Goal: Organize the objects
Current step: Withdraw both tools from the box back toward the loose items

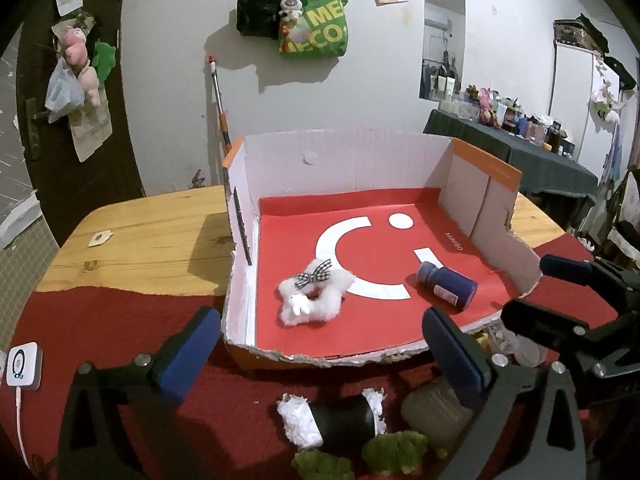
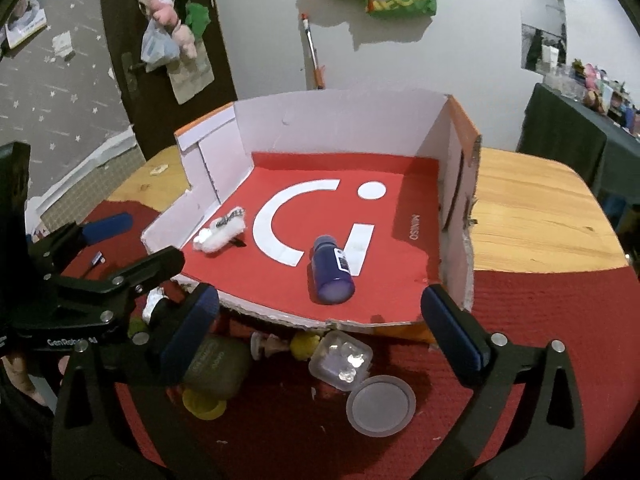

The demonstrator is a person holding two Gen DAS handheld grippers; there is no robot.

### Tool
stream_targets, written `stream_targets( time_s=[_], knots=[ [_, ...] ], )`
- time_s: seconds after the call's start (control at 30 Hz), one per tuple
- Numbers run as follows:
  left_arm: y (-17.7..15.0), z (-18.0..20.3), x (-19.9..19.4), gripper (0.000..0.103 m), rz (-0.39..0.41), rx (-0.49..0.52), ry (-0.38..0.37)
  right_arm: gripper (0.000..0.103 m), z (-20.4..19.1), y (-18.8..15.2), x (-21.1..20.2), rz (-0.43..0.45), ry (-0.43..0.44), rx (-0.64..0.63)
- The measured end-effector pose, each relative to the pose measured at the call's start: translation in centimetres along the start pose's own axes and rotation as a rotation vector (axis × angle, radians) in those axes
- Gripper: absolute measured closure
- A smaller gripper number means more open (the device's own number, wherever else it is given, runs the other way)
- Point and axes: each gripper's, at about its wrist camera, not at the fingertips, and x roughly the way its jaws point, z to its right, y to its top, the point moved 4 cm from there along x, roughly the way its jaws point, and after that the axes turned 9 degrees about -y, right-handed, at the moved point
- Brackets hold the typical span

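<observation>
A torn cardboard box (image 1: 340, 160) with a red floor stands on the table. Inside it lie a white fluffy scrunchie (image 1: 310, 296) with a checked bow and, on its side, a blue bottle (image 1: 448, 284). My left gripper (image 1: 320, 352) is open in front of the box's torn front edge, nothing between its fingers. My right gripper (image 2: 322, 332) is open too, just short of the same edge, with the bottle (image 2: 330, 270) beyond it. Each gripper shows in the other's view: the right gripper (image 1: 548, 292) and the left gripper (image 2: 136, 246).
On the red cloth before the box lie a black roll with white paper (image 1: 332, 420), green fuzzy pieces (image 1: 396, 446), an olive pouch (image 2: 216, 364), a clear plastic container (image 2: 340, 360), a round lid (image 2: 380, 404) and a yellow lid (image 2: 204, 404). A white device (image 1: 24, 364) sits far left.
</observation>
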Motion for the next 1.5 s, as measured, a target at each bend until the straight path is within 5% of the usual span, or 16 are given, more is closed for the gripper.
stream_targets(
  time_s=[0.7, 1.5],
  knots=[
    [-1.5, 0.7, -2.1, 0.0, 0.017, 0.007, -0.023, 0.0, -0.1, -1.8, -2.8, 0.047, -0.048, -0.016],
    [-4.5, 1.8, -3.0, 0.0, -0.019, 0.032, -0.041, 0.0, -0.3, -4.9, -2.5, -0.017, -0.057, -0.029]
  ],
)
